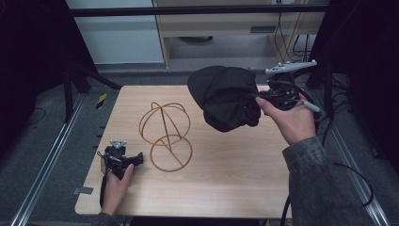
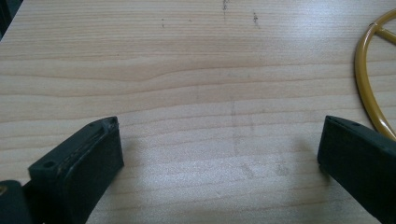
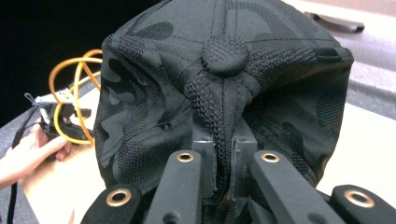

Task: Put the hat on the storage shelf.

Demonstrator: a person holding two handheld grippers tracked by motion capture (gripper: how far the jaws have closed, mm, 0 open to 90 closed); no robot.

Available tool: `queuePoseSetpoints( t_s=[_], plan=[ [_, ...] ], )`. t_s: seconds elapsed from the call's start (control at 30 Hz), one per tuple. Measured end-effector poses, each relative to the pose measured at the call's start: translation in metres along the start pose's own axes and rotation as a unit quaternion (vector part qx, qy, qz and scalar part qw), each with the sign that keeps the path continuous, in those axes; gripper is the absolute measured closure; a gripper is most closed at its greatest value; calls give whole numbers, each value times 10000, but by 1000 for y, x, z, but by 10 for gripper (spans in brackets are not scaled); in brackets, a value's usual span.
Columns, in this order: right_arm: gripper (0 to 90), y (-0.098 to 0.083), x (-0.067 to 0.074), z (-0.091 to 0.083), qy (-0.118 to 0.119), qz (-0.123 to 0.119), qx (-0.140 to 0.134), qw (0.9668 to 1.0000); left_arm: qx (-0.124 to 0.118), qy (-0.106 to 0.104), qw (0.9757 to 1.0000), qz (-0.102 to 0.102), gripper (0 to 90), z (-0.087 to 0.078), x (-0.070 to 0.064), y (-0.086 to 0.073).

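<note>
At upper right of the high view, the right gripper (image 1: 261, 98) holds a black camouflage fabric cap (image 1: 225, 96) aloft, clear of the golden wire hat stand (image 1: 165, 136) mid-table. At lower left, the left gripper (image 1: 132, 160) rests with jaws wide beside the stand's base. In the right gripper view, only a thin fold of the cap is pinched, so it could slip.

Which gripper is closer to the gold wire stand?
The left. The left gripper rests on the table just beside the stand's bottom ring. The right gripper is up in the air, farther away, holding the black cap.
</note>
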State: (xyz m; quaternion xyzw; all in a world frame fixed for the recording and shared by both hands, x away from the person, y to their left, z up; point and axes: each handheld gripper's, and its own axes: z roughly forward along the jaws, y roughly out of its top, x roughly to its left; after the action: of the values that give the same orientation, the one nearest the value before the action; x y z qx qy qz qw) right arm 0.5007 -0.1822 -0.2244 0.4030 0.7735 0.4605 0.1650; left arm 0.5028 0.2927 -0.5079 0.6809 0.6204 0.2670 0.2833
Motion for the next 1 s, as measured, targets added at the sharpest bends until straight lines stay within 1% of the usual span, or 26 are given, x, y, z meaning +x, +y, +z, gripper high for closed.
queuePoseSetpoints(
  t_s=[0.13, 0.27, 0.37, 0.5, 0.57, 0.63, 0.83, 1.0],
  plan=[
    [849, 7, 11, 5, 99, -31, -140, 9998, 0, -6, 10000, 5, 0, 0, 0, 0],
    [850, 14, 21, 8, 171, -110, -269, 9994, -1, -9, 10000, 8, 0, 0, 0, 0],
    [850, 21, 30, 13, 264, -156, -289, 9991, -3, -13, 10000, 15, 0, 0, 0, 0],
    [849, 26, 42, 23, 387, -256, -225, 9987, -1, -16, 10000, 23, 0, 0, 0, 0],
    [849, 27, 45, 26, 431, -261, -221, 9985, 0, -19, 10000, 25, 0, 0, 0, 0],
    [849, 29, 52, 34, 522, -281, -201, 9980, 1, -18, 10000, 27, 0, 0, 0, 0],
    [849, 29, 67, 48, 619, -442, -52, 9971, 2, -18, 10000, 25, 0, 0, 0, 0],
    [848, 31, 77, 56, 701, -506, -42, 9962, -3, -18, 10000, 25, 0, 0, 0, 0]
  ],
)
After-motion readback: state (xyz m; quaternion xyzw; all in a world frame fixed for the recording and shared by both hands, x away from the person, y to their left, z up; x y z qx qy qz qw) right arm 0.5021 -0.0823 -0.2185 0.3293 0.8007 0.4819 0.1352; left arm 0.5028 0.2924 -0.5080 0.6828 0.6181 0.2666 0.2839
